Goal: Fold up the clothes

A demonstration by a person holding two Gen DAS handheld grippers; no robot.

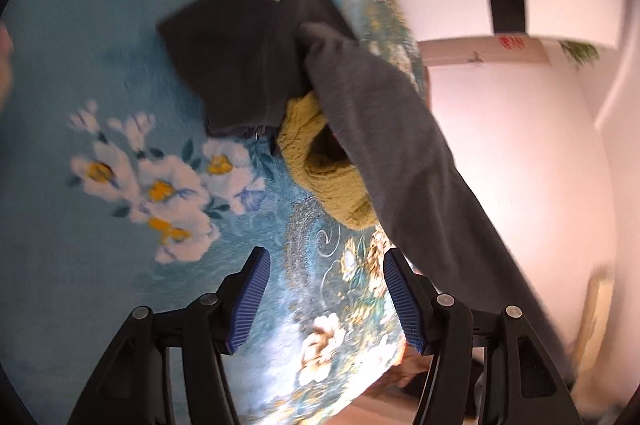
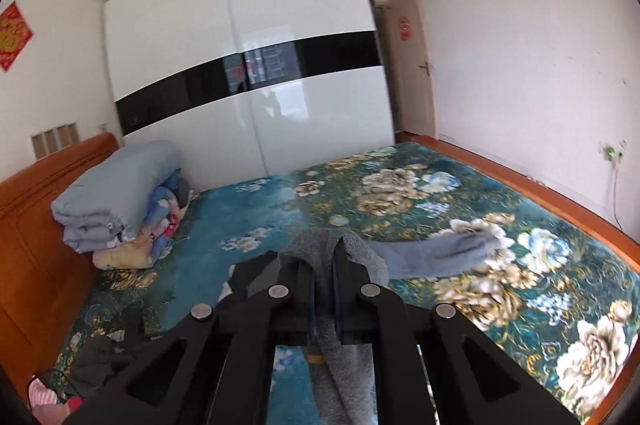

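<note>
In the left wrist view a dark grey garment (image 1: 240, 65) lies bunched on the blue flowered blanket (image 1: 80, 85). One lighter grey sleeve (image 1: 400, 145) stretches off to the lower right, lifted above the bed. A yellow-green knit piece (image 1: 328, 181) lies under it. My left gripper (image 1: 326, 299) hovers over the blanket, open, with nothing between its blue pads (image 1: 248, 305). In the right wrist view my right gripper (image 2: 324, 265) is shut on grey knit fabric (image 2: 316, 245), which drapes over its fingertips and hangs below.
Folded quilts (image 2: 116, 197) are stacked by the wooden headboard (image 2: 36, 225). A blue-grey cloth (image 2: 440, 253) lies mid-bed, and dark clothes (image 2: 100, 361) and a pink striped item (image 2: 44, 397) lie at the lower left. A white wardrobe (image 2: 248, 65) and a door (image 2: 412, 65) stand beyond the bed.
</note>
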